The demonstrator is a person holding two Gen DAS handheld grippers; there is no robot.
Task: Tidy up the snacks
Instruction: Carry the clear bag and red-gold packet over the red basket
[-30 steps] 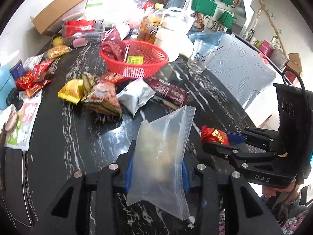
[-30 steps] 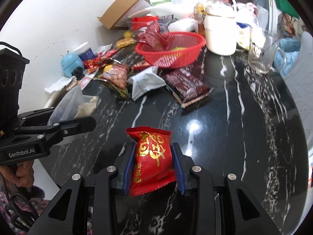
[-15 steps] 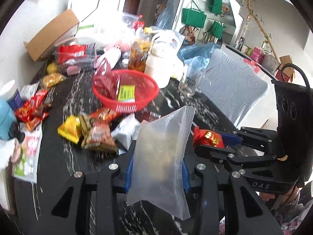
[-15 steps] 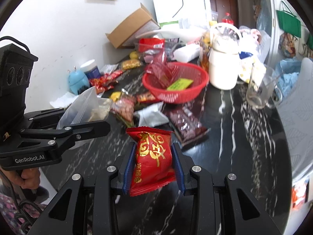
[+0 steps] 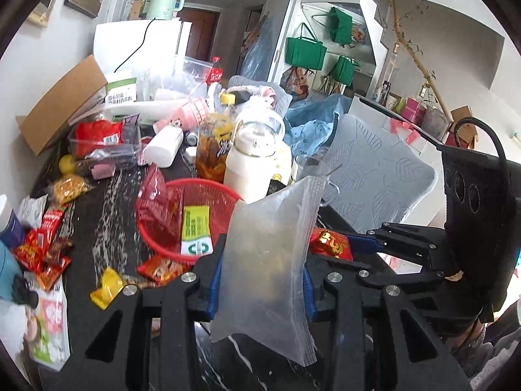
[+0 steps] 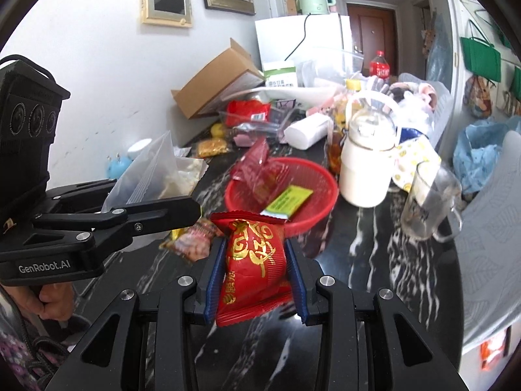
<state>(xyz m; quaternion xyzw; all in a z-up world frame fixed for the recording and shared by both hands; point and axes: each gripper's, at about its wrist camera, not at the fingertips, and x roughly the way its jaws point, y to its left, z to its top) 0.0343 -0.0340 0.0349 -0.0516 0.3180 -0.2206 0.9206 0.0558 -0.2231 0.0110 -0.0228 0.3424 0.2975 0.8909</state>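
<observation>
A white jug (image 6: 366, 166) and glass mug (image 6: 429, 208) stand right of centre on the black marble worktop (image 6: 407, 286); green bags (image 5: 306, 53) hang upper right.

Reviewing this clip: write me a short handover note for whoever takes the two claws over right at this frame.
Left claw: shut on the clear zip bag, held upright above the table.
Right claw: shut on the red snack packet, also in the air.
Red basket: already holds a green packet and a dark red wrapper.
Left to do: both held items are not yet placed. Loose snacks lie on the black marble table in front of the basket, plus more at its left edge. Probably the red packet goes next into the basket or the bag.
</observation>
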